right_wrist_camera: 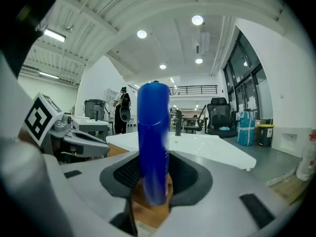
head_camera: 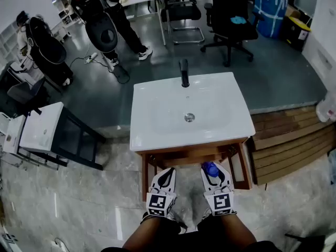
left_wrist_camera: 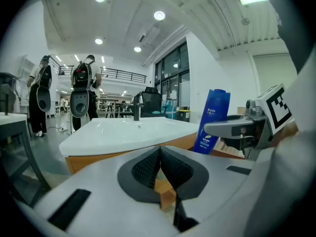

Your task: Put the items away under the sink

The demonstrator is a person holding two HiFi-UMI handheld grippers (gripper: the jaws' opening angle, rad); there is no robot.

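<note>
A white sink [head_camera: 157, 98] with a black faucet [head_camera: 184, 73] sits on a wooden cabinet [head_camera: 194, 154] just ahead of both grippers. My right gripper [head_camera: 212, 168] is shut on a tall blue bottle [head_camera: 210, 168], which stands upright between its pads [right_wrist_camera: 123, 174]. In the right gripper view the blue bottle [right_wrist_camera: 154, 142] rises in front of the sink [right_wrist_camera: 207, 144]. My left gripper [head_camera: 167, 173] is beside it at the cabinet's front. Its pads [left_wrist_camera: 145, 169] meet with nothing between them. The left gripper view shows the bottle [left_wrist_camera: 213, 120] in the right gripper [left_wrist_camera: 232, 130].
A white side unit on a dark frame [head_camera: 42, 127] stands at the left. Wooden steps [head_camera: 289, 135] and a white jug [head_camera: 326, 108] lie to the right. Behind the sink are an office chair [head_camera: 231, 20] and people with black gear [head_camera: 105, 20].
</note>
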